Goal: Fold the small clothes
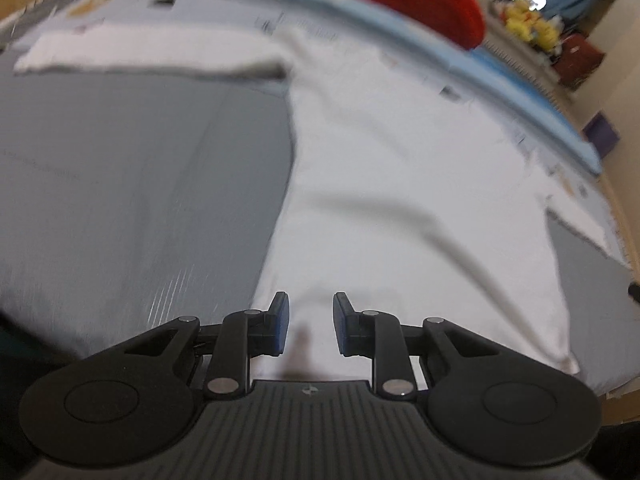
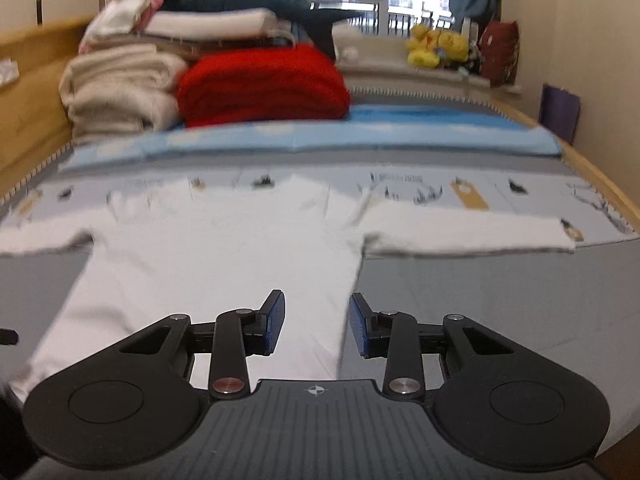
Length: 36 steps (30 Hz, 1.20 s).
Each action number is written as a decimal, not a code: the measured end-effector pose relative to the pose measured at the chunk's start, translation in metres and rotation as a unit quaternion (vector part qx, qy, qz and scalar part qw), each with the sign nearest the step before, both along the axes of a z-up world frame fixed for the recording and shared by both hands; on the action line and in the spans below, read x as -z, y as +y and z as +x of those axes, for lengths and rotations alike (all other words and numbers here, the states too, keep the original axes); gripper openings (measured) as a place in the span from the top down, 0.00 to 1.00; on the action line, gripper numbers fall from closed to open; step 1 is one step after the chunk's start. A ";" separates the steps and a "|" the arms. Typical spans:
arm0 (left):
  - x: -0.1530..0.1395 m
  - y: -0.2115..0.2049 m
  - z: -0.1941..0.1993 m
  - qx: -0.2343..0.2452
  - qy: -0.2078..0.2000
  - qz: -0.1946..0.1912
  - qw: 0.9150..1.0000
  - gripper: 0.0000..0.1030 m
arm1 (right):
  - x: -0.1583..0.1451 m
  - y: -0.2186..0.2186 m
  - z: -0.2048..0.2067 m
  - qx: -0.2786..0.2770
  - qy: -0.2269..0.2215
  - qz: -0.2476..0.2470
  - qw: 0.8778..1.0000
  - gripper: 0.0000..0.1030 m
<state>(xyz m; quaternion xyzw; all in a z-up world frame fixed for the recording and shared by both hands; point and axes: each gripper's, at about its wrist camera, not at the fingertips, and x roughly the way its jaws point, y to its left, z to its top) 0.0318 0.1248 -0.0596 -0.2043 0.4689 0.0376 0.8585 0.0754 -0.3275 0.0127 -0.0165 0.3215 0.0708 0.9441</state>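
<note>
A white long-sleeved shirt [image 2: 220,248] lies flat on the grey bed sheet [image 2: 500,300], sleeves spread to both sides. In the left wrist view the shirt [image 1: 400,200] fills the middle and right, with one sleeve [image 1: 152,54] stretching left. My left gripper [image 1: 311,320] hovers over the shirt's lower body near its left side edge. Its jaws stand partly apart and grip no cloth. My right gripper [image 2: 317,316] sits over the shirt's right side edge below the sleeve [image 2: 460,232]. There is a gap between its blue pads [image 2: 274,320], and they do not pinch the fabric.
A folded red blanket [image 2: 260,84] and cream folded stacks [image 2: 120,88] sit at the bed's far end, behind a light blue patterned sheet [image 2: 320,136]. Yellow plush toys [image 2: 436,46] line the window sill. A wooden bed frame [image 2: 24,120] borders the left, and a purple bag [image 2: 560,112] stands at the right.
</note>
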 end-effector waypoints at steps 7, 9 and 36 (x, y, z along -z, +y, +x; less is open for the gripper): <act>0.027 -0.004 0.001 0.018 0.106 0.035 0.994 0.74 | 0.042 -0.012 0.009 0.057 0.095 0.023 0.994 0.64; 0.030 -0.010 -0.002 0.027 0.113 0.057 0.992 0.74 | 0.045 -0.011 0.010 0.059 0.100 0.011 0.993 0.64; 0.025 0.011 -0.011 0.011 0.078 0.000 0.997 0.55 | 0.099 -0.019 0.026 0.109 0.281 0.027 0.953 0.57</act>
